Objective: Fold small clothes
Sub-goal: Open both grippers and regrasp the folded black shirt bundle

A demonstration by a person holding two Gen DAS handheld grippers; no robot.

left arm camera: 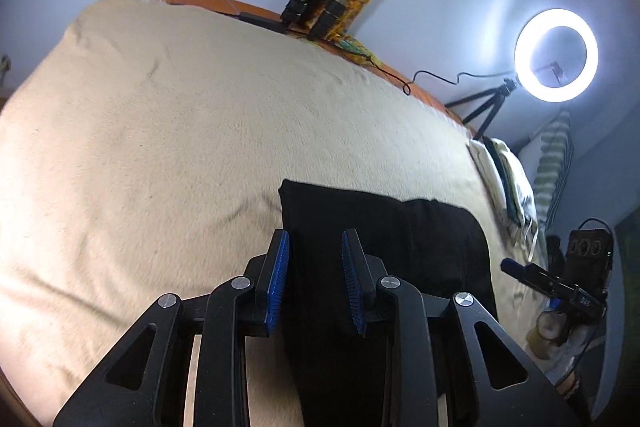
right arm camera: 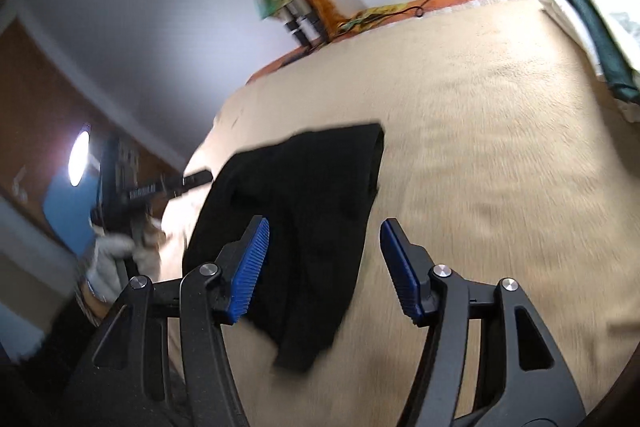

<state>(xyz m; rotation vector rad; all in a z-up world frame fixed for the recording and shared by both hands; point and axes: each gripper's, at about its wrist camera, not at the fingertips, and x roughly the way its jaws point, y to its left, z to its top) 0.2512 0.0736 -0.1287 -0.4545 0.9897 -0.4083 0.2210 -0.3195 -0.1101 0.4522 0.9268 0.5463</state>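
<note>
**Black cloth on the bed, both grippers above it**

Closest in, the left gripper [left arm camera: 316, 247] hangs over the near part of the black cloth [left arm camera: 384, 239]. Its jaws are a little apart and hold nothing. The right gripper [right arm camera: 324, 239] is over the cloth too, with its jaws wide apart and empty.

The black cloth lies on the tan blanket [left arm camera: 180, 131] that covers the bed, close to the near edge. It looks partly folded, with one side doubled over. I think a fold is only half done.

Next, a gripper likely has to go down, pinch one edge of the cloth, and carry it across.

Farther back, a pile of folded clothes [right arm camera: 592, 23] sits by the bed's far edge. A ring light [left arm camera: 556, 55] shines beyond it.
</note>
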